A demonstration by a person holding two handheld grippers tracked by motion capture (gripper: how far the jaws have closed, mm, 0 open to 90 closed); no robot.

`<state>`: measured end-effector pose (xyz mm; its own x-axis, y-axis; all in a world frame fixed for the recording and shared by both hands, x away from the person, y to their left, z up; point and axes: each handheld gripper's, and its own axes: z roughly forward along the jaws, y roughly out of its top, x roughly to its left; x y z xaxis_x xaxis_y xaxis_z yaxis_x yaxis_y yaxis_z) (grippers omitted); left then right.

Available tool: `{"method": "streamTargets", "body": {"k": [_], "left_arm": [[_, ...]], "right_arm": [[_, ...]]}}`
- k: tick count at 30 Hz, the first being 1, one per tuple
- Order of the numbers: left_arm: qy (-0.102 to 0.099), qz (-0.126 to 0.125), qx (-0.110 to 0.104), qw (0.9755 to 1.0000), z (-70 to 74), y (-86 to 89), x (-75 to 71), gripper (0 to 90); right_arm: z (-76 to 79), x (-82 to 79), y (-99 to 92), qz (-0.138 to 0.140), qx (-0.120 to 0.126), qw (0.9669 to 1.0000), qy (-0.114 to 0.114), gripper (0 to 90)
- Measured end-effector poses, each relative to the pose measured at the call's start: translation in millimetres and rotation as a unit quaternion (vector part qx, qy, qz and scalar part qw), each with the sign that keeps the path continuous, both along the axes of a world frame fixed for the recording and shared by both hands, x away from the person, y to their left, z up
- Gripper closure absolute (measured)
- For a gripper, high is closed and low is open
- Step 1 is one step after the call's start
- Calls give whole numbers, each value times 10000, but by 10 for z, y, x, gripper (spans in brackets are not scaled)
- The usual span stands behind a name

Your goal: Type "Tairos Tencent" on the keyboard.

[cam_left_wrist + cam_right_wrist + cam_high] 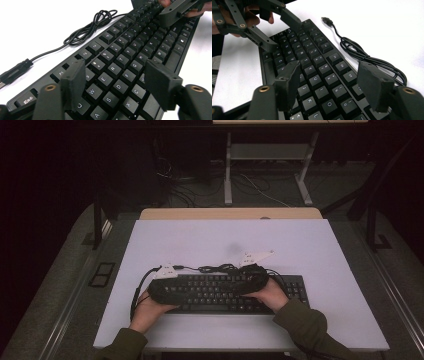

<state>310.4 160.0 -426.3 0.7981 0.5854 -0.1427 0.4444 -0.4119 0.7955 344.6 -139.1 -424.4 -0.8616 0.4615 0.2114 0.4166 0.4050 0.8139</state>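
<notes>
A black keyboard [220, 294] lies on the white table top [225, 237], near its front edge. My left gripper [172, 289] hovers over the keyboard's left end and stands open; in the left gripper view its jaws [116, 67] straddle the letter keys [130, 45] without pressing on any. My right gripper [245, 282] is over the right half, also open, with its jaws [329, 67] spread above the keys [317, 50]. Each gripper faces the other: the right one [172, 12] shows at the far end of the left gripper view, the left one [283, 32] in the right gripper view.
The keyboard's black cable [217, 268] lies in a loose coil behind it on the table, ending in a USB plug [327, 20]. Behind the white top shows a wooden desk edge [230, 213]. Beyond it the floor is dark, with a metal stand [267, 165].
</notes>
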Motion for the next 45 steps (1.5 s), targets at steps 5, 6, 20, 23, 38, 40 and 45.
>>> {"method": "streamTargets", "body": {"k": [5, 6, 20, 23, 38, 40, 45], "left_arm": [[-30, 57, 1, 10000, -7, 13, -4, 248], [-35, 61, 10, 10000, -10, 13, -4, 239], [-50, 87, -29, 9999, -12, 22, -3, 229], [-41, 100, -32, 9999, -14, 23, -2, 229], [-45, 80, -11, 10000, -18, 20, -2, 224], [-51, 83, -17, 10000, -17, 20, -2, 224], [-41, 70, -10, 10000, -22, 21, 0, 223]], "right_arm": [[0, -6, -16, 31, -12, 10000, 47, 403], [-1, -5, -20, 46, -14, 10000, 47, 414], [2, -19, -53, 107, -165, 9998, -33, 623], [-3, -18, -50, 129, -241, 9996, -13, 686], [-46, -20, -23, 387, -538, 9978, 45, 885], [-58, -21, -17, 400, -601, 9974, 56, 885], [-83, -15, -15, 330, -733, 9967, 53, 891]]}}
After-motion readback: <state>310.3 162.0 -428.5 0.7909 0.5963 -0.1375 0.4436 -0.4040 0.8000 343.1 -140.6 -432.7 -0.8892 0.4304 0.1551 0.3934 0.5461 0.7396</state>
